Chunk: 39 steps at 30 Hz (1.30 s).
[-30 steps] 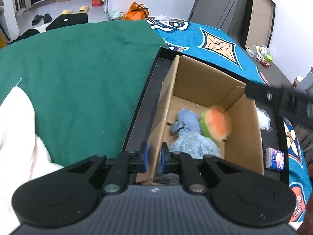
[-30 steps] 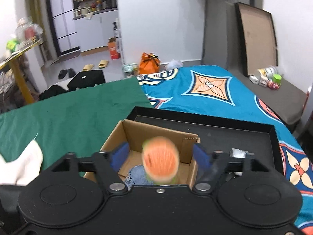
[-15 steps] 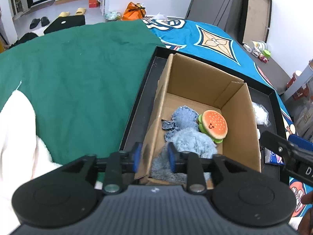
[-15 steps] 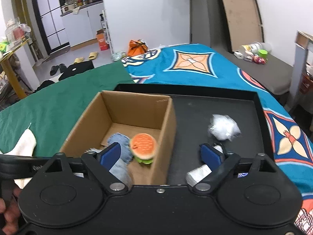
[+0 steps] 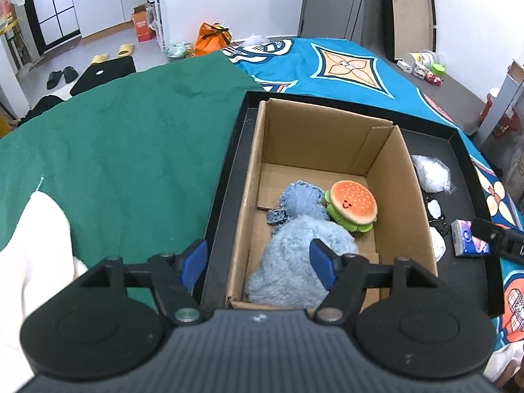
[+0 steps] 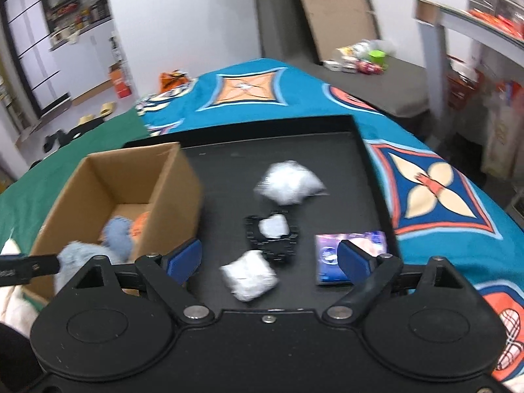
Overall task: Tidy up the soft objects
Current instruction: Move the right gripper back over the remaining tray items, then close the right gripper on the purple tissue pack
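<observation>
Left gripper [image 5: 258, 258] hangs over the near end of the cardboard box [image 5: 402, 177], jaws spread wide, nothing between them; one blue pad sits outside the box's left wall, the other above the fluffy blue plush [image 5: 294, 262]. That plush lies lengthways along the box, bulk at the near end, with a smaller blue piece [image 5: 301, 196] beyond it. The burger plush [image 5: 352, 204] rests tipped against the right wall, its bun with the little smiling face turned up toward the camera, touching the blue pile.

The box stands at the left end of a black tray [image 6: 294, 150], long axis running away from the near edge. The tray sits on a bed where a green blanket [image 5: 131, 150] meets a blue patterned cover [image 6: 425, 180]; slippers and an orange bag [image 5: 213, 34] lie on the floor beyond.

Right gripper [image 6: 270, 262] is wide open too and holds nothing, hovering over the tray's near edge. Between its fingers, lower down, lies a white packet [image 6: 249, 276]; past it a smaller white lump [image 6: 273, 226] on something black, then a bigger white bag [image 6: 288, 183] mid-tray. A purple tissue pack [image 6: 344, 255] sits at the tray's right edge, partly behind the right finger. This view is motion-blurred.
</observation>
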Motion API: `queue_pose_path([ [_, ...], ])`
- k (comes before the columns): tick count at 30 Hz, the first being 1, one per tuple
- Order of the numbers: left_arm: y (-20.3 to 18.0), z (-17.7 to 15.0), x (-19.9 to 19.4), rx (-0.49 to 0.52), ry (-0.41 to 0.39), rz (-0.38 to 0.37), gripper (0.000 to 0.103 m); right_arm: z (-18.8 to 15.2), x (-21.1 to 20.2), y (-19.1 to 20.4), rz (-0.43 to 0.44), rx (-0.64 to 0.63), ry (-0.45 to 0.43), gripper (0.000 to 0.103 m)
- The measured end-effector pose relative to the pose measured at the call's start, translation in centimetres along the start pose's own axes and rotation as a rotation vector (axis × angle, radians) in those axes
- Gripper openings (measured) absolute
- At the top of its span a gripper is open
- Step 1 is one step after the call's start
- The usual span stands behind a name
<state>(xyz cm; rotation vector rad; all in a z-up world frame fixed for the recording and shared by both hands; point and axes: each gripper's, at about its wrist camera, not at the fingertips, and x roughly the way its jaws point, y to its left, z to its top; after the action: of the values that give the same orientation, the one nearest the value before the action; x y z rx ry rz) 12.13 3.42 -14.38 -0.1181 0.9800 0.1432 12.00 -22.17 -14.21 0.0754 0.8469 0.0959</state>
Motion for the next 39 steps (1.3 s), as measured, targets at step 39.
queue_pose_path([
  [39, -3.4, 0.2, 2.0, 0.129, 0.038, 0.159, 0.074, -2.4, 8.1, -4.8, -0.183, 0.082, 0.149, 0.072],
])
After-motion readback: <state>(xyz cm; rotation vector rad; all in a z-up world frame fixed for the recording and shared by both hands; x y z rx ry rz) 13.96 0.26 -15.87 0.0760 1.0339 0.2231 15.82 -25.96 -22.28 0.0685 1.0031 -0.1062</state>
